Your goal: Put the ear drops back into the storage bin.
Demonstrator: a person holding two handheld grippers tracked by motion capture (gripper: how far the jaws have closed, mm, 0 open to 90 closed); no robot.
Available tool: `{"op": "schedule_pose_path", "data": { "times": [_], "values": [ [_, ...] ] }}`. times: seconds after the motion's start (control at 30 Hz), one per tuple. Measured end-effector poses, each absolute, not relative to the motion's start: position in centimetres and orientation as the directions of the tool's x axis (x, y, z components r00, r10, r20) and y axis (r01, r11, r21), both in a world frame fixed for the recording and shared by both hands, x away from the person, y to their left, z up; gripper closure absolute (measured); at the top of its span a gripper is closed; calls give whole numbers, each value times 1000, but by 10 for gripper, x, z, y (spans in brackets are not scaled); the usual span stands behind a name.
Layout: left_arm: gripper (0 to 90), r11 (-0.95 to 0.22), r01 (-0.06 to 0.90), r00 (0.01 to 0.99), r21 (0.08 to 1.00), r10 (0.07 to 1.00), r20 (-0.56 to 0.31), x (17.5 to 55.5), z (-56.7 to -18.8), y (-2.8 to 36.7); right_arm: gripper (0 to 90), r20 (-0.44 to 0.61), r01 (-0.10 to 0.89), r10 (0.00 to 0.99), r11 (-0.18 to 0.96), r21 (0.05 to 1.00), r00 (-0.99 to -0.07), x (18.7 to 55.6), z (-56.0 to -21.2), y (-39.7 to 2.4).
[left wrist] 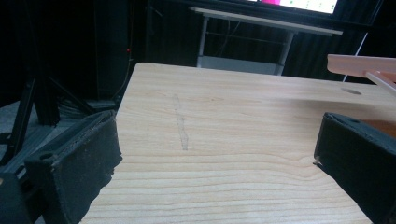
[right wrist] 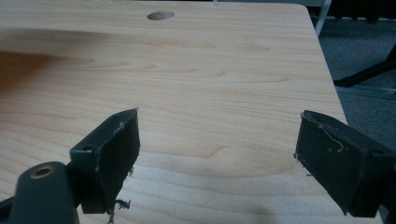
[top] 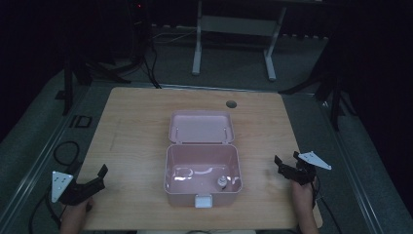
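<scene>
Flanking pink box (top: 202, 168), both hand-held grippers agape.

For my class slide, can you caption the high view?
Two open grippers, left and right, flank an open pink box on a wooden table.

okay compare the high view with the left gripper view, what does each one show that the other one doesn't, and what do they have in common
High view alone: the pink box open at the table's middle, its lid laid back, a small round thing on its floor, a white latch at its front, and the right gripper near the table's right edge, jaws apart.

Left gripper view alone: a faint scratch in the wood, seen close between that gripper's wide-open jaws.

Both: the wooden table, its round hole, the left gripper and the white-legged desk beyond.
</scene>
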State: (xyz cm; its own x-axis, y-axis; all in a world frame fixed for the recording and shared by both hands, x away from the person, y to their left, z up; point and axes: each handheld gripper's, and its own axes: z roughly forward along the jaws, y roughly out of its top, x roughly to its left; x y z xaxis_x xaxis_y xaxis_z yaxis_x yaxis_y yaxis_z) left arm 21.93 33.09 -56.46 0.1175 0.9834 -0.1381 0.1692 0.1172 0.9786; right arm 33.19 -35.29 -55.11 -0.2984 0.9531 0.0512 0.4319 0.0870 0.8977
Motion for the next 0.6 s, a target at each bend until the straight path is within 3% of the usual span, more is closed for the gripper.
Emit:
{"op": "schedule_pose_path", "data": {
  "times": [0.6],
  "values": [
    [4,114,167,120,979,984,-135,219,-565,331,141,111,453,945,43,890,-308,334,-553,-357]
  ]
}}
